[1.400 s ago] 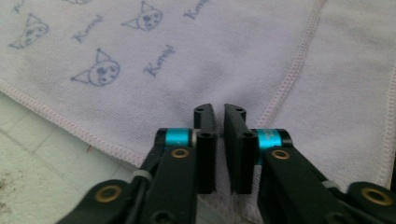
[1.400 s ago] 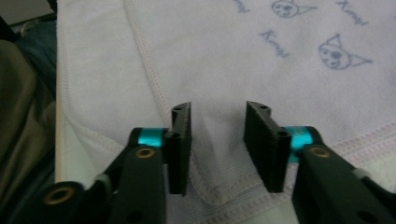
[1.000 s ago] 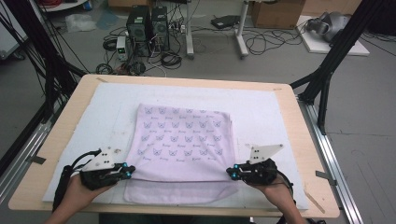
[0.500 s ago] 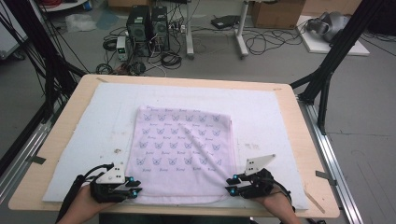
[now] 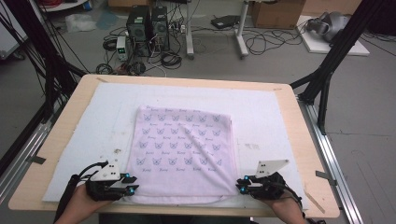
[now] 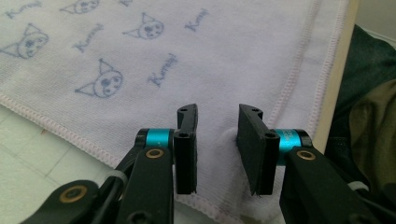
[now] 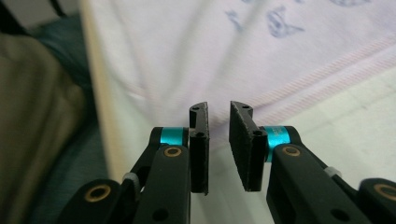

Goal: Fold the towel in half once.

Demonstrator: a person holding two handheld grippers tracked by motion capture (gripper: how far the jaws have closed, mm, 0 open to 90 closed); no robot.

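A pale lilac cloth [image 5: 182, 149] printed with small cat faces lies spread on the white mat. My left gripper [image 5: 133, 186] sits at its near left corner and my right gripper [image 5: 240, 186] at its near right corner. In the left gripper view the jaws [image 6: 217, 116] have just been opening; a small raised fold of cloth [image 6: 140, 56] stands in the gap, not pressed. In the right gripper view the jaws [image 7: 218, 112] have just been closing but still show a gap over the cloth's hemmed edge [image 7: 280, 56].
The white mat [image 5: 280, 116] covers most of the wooden table [image 5: 70, 121], and both hands rest at its near edge. Computer cases, cables and black frame legs stand on the floor beyond the far edge.
Both grippers came down toward the near table edge, drawing the cloth's near edge with them. The cloth now lies longer and flat, and both pairs of jaws have parted.
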